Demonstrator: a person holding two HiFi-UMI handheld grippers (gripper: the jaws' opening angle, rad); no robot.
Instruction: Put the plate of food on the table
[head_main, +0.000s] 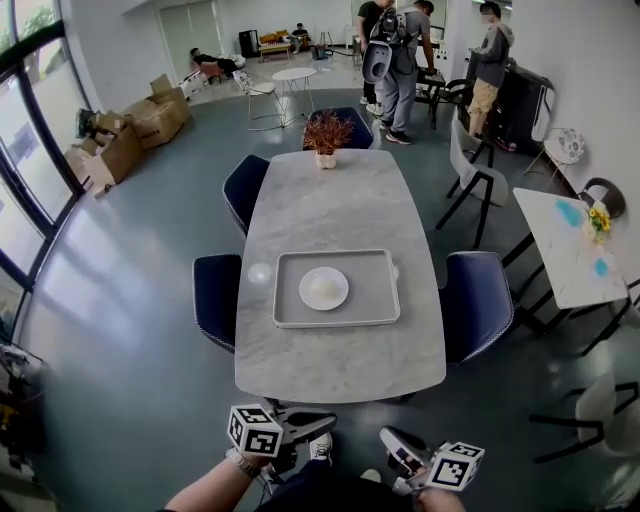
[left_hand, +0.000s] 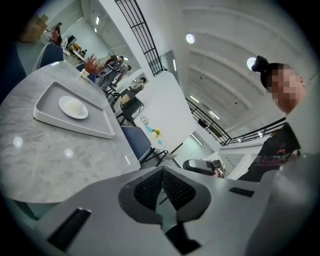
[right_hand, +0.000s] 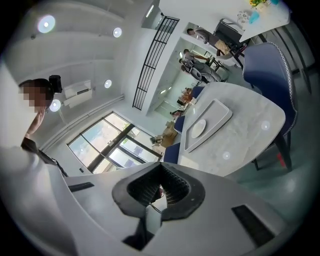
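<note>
Far out ahead of both pairs of jaws, the white plate sits in the middle of a gray tray on the marble counter. A round white lump of food lies on the plate. The left gripper and the right gripper hang low by the person's body, well apart from the plate. Both have their jaws closed tight with nothing between them.

I think the plate is hard, thin and smooth, so it could slip or crack if it drops. It does not look heavy. The food looks like it could roll off. The best place to hold seems to be the plate's near rim, one jaw above and one below. Keep it flat and lift it over the tray's raised edge.
</note>
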